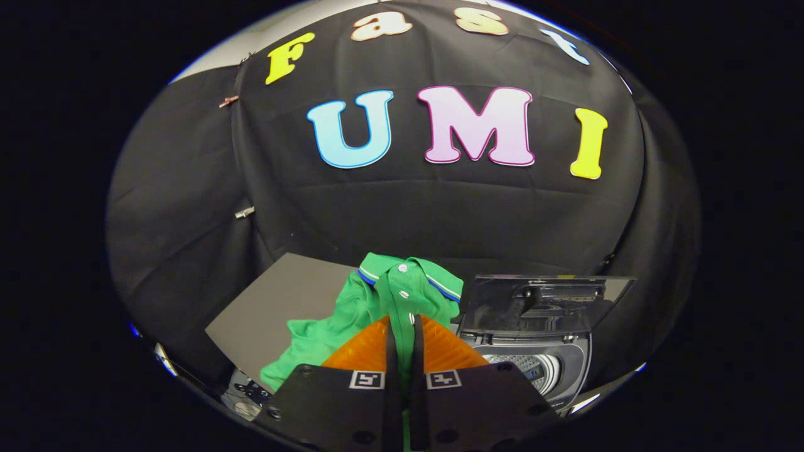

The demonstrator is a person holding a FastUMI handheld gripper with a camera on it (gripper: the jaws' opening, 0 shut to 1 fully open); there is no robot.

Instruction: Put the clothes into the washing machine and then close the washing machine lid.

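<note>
1. Tongs point(402, 326): the two fingers point(391, 351) stand close together with only a narrow slit between them, and green cloth fills that slit; both fingers press on the garment, which they hold lifted.
2. Polo shirt point(402, 289): a green garment with a striped collar and a buttoned placket, pinched at the placket between the fingers. The collar rises just beyond the fingertips, while the body and a sleeve hang down and spread to the left of the tongs.
3. Washing machine point(553, 358): a small top-loading model standing to the right of the tongs and slightly beyond them. Its round, ribbed drum opening point(524, 364) faces upward and is uncovered.
4. Lid point(540, 301): dark and glossy, raised upright behind the drum opening, so the machine stands open.
5. Desk point(276, 307): a flat grey surface lying beneath and behind the hanging shirt, to the left of the washing machine.
6. Relation of parts: the shirt hangs just beside the machine's left edge, apart from the drum opening, not inside it.
</note>
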